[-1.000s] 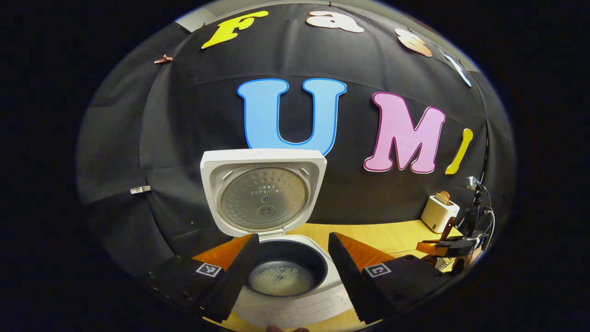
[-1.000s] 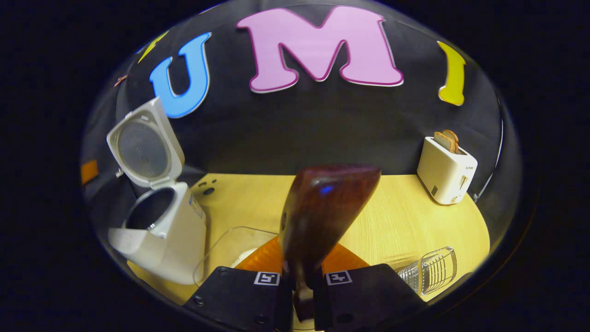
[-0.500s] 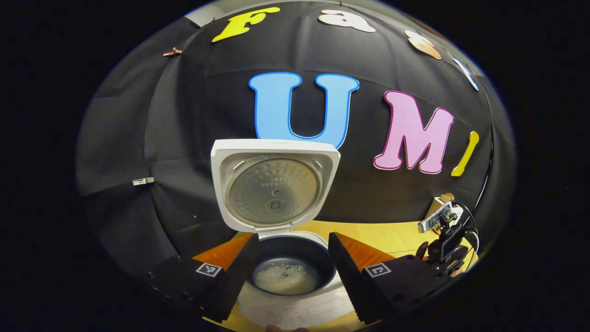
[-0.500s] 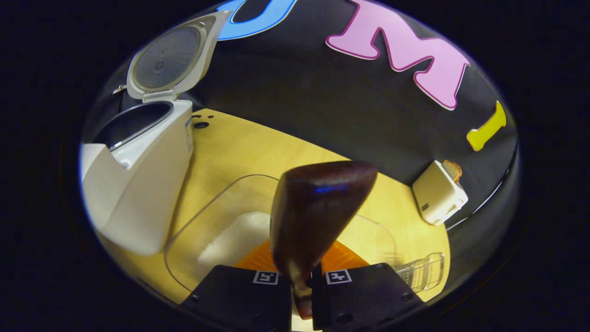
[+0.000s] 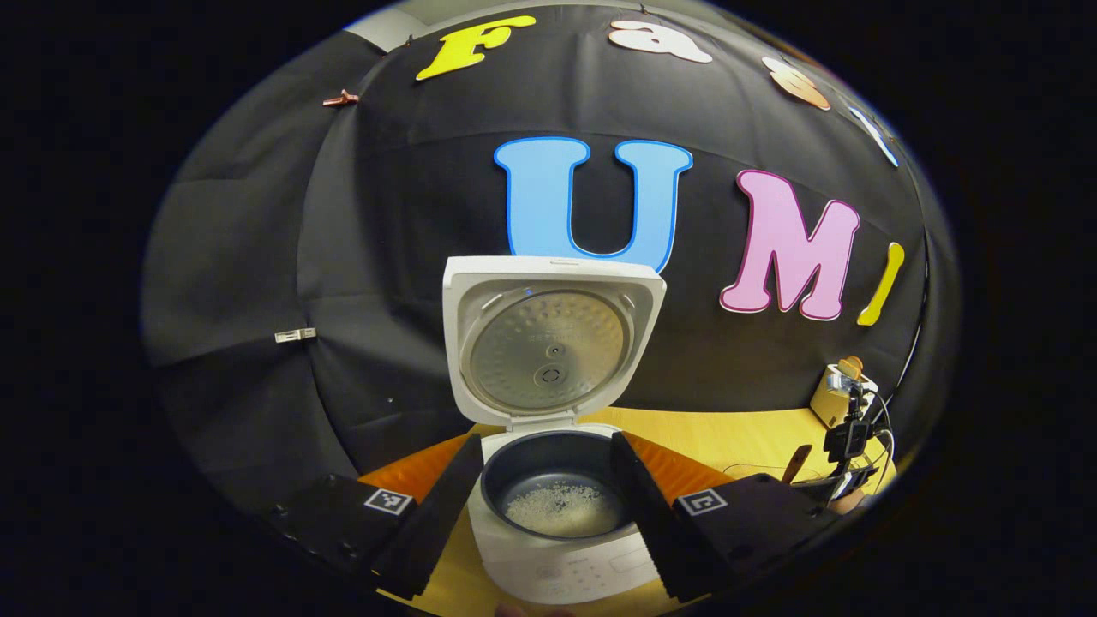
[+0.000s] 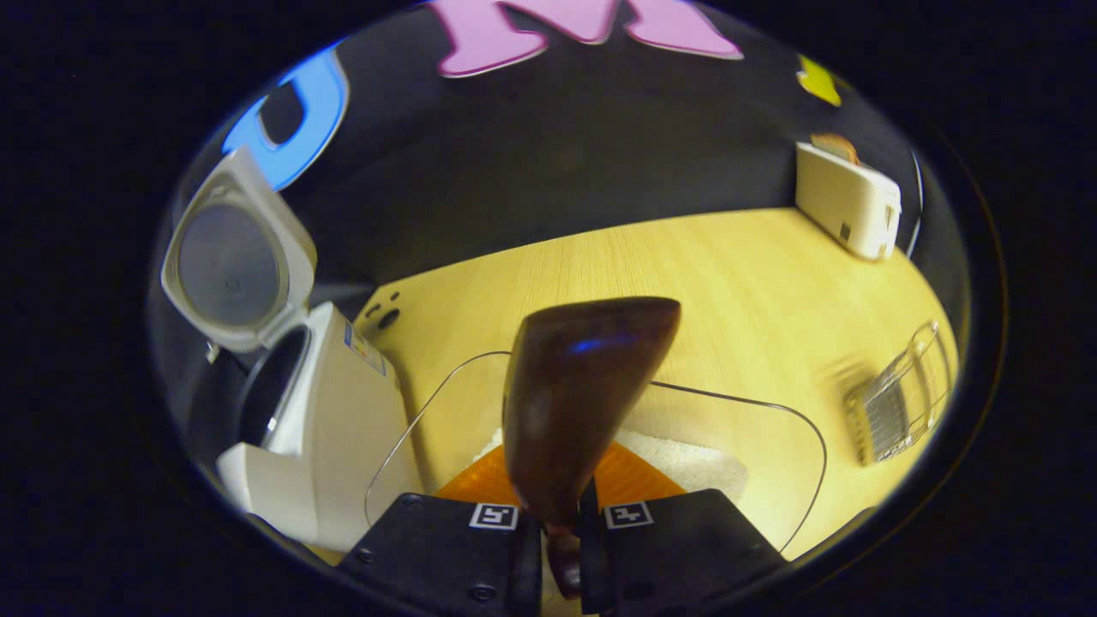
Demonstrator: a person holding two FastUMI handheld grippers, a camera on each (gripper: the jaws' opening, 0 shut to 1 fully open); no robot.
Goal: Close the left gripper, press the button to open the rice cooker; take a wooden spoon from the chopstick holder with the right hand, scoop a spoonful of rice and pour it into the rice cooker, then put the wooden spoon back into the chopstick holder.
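One rice cooker [image 5: 561,548] is seen on the wooden surface [image 6: 686,283], with its lid [image 5: 553,343] raised upright at the back. One dark inner pot [image 5: 557,493] is exposed, and a thin layer of rice [image 5: 561,510] is seen on its bottom. In the right gripper view the same rice cooker [image 6: 343,428] is located at the left, just beside one clear tray [image 6: 771,428]. One heap of white rice [image 6: 686,458] is contained in that tray. One wire chopstick holder [image 6: 900,394] is located to the right of the tray, apart from it. One toaster [image 6: 848,201] with bread in its slot is placed at the far edge of the surface, well apart from the rest.

One wooden spoon [image 6: 574,411] is held by the right gripper [image 6: 561,548]. Its fingers are pressed together on the spoon's handle, one on each side. The spoon's bowl is pointed forward over the tray, above the rice heap; whether it touches the rice cannot be told.

The left gripper [image 5: 540,488] is held in front of the rice cooker. Its fingers are spread wide, with nothing gripped; the open pot is seen between them. Contact with the cooker cannot be confirmed. In the left gripper view, the other gripper and the spoon are seen small at the far right.
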